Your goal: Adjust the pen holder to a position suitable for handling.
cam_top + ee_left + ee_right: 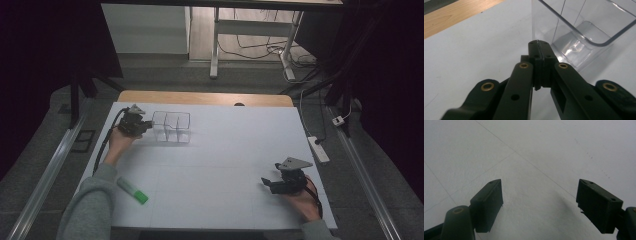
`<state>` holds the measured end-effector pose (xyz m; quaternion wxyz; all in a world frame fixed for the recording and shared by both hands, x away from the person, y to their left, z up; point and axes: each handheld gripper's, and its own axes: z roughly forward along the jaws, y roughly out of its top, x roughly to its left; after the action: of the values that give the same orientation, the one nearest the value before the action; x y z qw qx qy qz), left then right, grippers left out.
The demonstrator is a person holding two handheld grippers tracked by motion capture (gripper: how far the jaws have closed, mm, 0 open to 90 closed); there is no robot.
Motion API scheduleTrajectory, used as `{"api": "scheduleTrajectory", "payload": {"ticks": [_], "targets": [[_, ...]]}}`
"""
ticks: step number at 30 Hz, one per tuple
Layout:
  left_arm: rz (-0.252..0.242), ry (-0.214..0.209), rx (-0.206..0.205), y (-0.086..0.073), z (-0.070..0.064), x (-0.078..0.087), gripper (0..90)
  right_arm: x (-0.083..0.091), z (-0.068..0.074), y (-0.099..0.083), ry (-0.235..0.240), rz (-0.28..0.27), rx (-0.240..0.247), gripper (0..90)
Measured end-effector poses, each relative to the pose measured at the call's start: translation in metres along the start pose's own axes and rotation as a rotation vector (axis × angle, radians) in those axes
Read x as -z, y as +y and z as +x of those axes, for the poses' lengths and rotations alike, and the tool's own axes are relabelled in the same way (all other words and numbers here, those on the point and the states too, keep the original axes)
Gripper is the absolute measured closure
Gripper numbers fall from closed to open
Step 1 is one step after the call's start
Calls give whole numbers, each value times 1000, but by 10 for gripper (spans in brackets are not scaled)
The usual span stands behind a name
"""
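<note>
Left gripper view, left claw [538, 43] pinching clear organizer [584, 35] wall edge, right claw [539, 205] spread over table [536, 150]

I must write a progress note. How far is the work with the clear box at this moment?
Done: the left gripper has its jaws shut on the wall of the clear divided box. In hand: holding that box at the table's far left. Left: the box looks empty, the green marker lies untouched near the front edge, and the right gripper is open over bare table.
</note>
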<state>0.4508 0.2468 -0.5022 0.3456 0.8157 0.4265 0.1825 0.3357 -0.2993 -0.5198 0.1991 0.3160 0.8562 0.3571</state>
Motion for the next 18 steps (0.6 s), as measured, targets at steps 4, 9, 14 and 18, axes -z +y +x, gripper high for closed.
{"api": "scheduleTrajectory", "payload": {"ticks": [4, 9, 14, 18], "targets": [[1, -7, -7, 3, -4, -3, 889, -1, 0, 0, 6, -2, -4, 213], [2, -15, -17, 7, -9, -6, 889, -1, 1, 0, 6, -2, -5, 213], [4, -23, -33, 12, -16, -10, 889, -1, 1, 0, 6, 0, -6, 212], [3, -29, -43, 15, -21, -13, 888, -1, 1, 0, 6, 2, -4, 213]]}}
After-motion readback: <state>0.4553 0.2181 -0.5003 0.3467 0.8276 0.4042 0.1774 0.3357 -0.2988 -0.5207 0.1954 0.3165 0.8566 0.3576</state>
